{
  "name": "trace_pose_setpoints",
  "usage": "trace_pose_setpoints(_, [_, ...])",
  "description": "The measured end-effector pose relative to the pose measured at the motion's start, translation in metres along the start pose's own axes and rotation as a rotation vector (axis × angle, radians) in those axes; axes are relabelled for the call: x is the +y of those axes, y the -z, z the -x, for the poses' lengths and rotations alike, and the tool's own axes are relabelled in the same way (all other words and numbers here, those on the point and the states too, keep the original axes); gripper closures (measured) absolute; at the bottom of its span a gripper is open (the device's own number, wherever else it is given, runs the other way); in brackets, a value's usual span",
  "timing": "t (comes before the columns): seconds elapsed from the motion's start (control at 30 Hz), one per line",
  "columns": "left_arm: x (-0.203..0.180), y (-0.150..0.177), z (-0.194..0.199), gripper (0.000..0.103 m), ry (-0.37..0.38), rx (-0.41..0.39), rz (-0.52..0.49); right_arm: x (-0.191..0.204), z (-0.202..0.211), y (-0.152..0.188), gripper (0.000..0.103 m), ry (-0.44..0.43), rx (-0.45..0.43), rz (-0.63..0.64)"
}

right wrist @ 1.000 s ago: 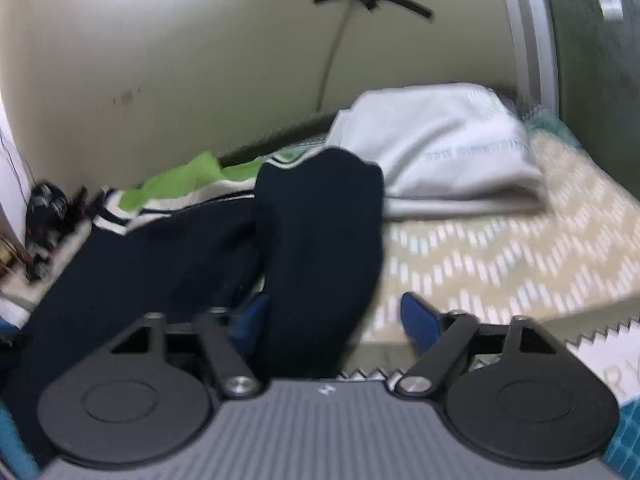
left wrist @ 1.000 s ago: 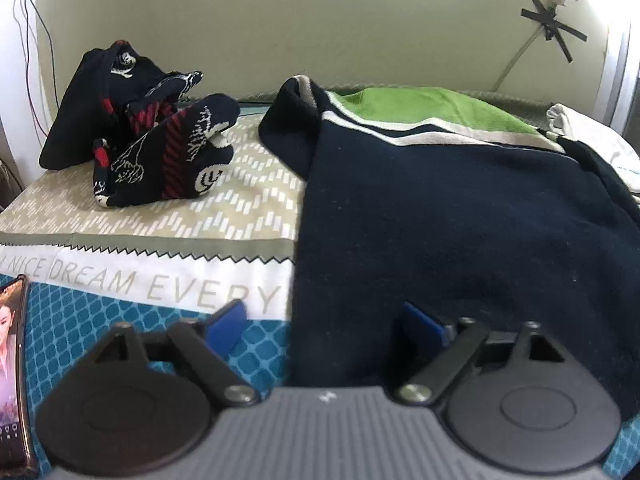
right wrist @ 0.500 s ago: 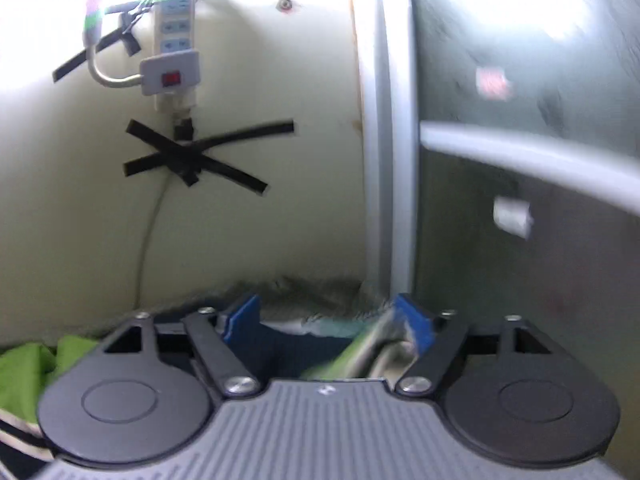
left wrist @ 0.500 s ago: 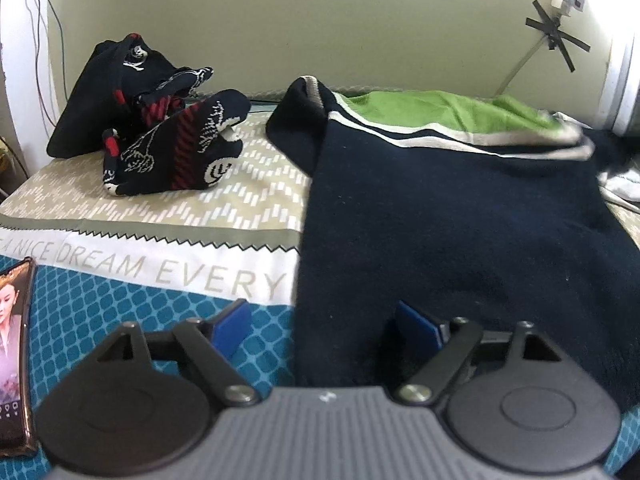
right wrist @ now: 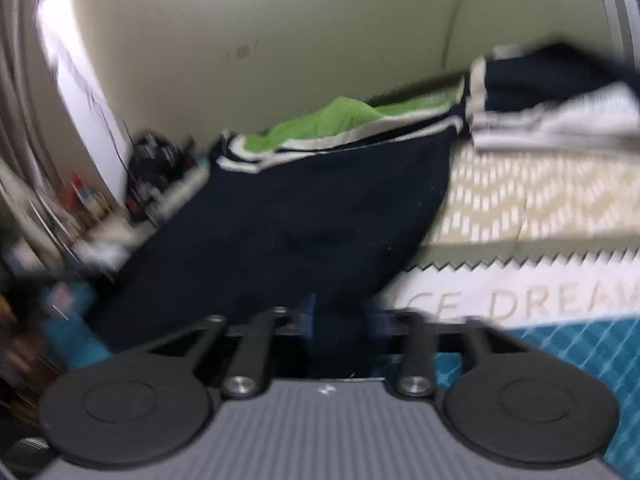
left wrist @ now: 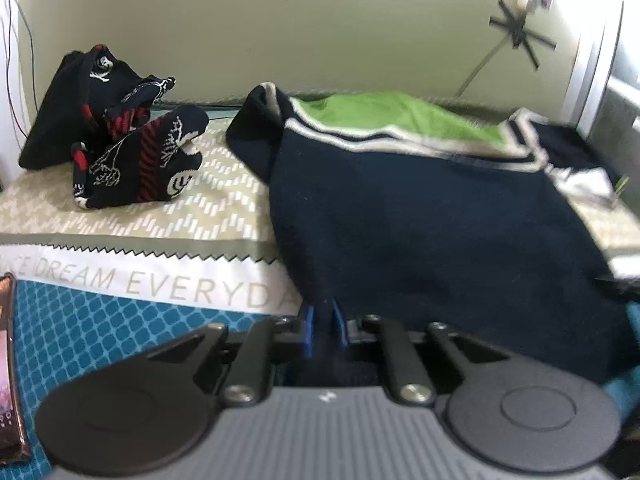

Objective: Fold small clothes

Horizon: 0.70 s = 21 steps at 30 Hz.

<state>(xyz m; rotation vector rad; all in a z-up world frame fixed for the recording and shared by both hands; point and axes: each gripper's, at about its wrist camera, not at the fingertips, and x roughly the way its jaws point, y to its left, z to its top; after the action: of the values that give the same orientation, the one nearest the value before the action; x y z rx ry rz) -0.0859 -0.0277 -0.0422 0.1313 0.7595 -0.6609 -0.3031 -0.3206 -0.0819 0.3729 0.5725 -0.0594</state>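
Bed: patterned bedspread [left wrist: 168, 216] under a pale wall; beige chevron zone at the back, white band with lettering, teal grid at the near edge.
Sweater: I see the navy sweater [left wrist: 420, 232] lying spread across the bed, green panel and white stripes toward the wall, hem at the near edge.
Left claw: my left claw [left wrist: 322, 326] has its blue pads nearly together, pinching the sweater hem near its left corner.
Right claw: my right claw [right wrist: 340, 318] has its pads on either side of the hem, near the sweater's right corner, dark cloth filling the gap; I read it as a pinch, though the view is blurred.
Dark clothes: heap of black clothes [left wrist: 116, 136] with red and white print, back left on the bed, apart from the sweater.
White cloth: pale cloth [right wrist: 560, 120] at the back right, touching the sweater's far corner.
Phone: phone [left wrist: 8, 368] at the left margin, on the teal zone.
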Motion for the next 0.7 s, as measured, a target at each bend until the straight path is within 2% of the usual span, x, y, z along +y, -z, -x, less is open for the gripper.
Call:
trace_pose_setpoints(0.1, [0.004, -0.008, 0.031, 0.094, 0.093, -0.040, 0.039, -0.026, 0.032, -0.029, 0.100, -0.037, -0.083, -0.100])
trace_pose_setpoints(0.17, [0.002, -0.007, 0.054, 0.094, 0.166, -0.060, 0.046, -0.030, 0.067, -0.047, 0.100, -0.020, -0.153, -0.073])
trace_pose_setpoints(0.23, [-0.006, 0.001, 0.067, 0.094, 0.186, -0.070, 0.009, -0.031, 0.089, -0.056, 0.100, -0.004, -0.181, -0.025])
trace_pose_setpoints(0.33, [-0.016, 0.017, 0.060, 0.085, 0.130, -0.034, -0.046, -0.030, 0.095, -0.050, 0.094, -0.038, -0.066, 0.050])
trace_pose_setpoints(0.37, [-0.014, 0.022, 0.052, 0.073, 0.101, -0.019, -0.044, -0.027, 0.088, -0.045, 0.086, -0.016, -0.003, 0.092])
trace_pose_setpoints(0.4, [-0.012, 0.025, 0.042, 0.065, 0.065, -0.001, -0.023, -0.024, 0.078, -0.042, 0.056, 0.043, 0.035, 0.146])
trace_pose_setpoints(0.43, [-0.008, 0.027, 0.036, 0.065, 0.049, 0.012, 0.003, -0.017, 0.068, -0.039, 0.044, 0.110, 0.045, 0.209])
trace_pose_setpoints(0.47, [-0.003, 0.029, 0.031, 0.064, 0.052, 0.019, 0.033, -0.011, 0.062, -0.037, 0.048, 0.180, 0.026, 0.271])
trace_pose_setpoints(0.5, [0.001, 0.030, 0.030, 0.064, 0.062, 0.017, 0.057, -0.004, 0.057, -0.040, 0.051, 0.208, 0.017, 0.317])
trace_pose_setpoints(0.53, [0.006, 0.030, 0.031, 0.064, 0.072, 0.005, 0.080, 0.003, 0.053, -0.048, 0.051, 0.187, 0.012, 0.336])
trace_pose_setpoints(0.63, [0.020, 0.033, 0.041, 0.060, 0.089, -0.052, 0.116, 0.031, 0.035, -0.079, 0.053, -0.005, -0.027, 0.326])
trace_pose_setpoints(0.7, [0.028, 0.036, 0.047, 0.057, 0.102, -0.081, 0.138, 0.066, 0.008, -0.099, 0.072, -0.138, -0.030, 0.370])
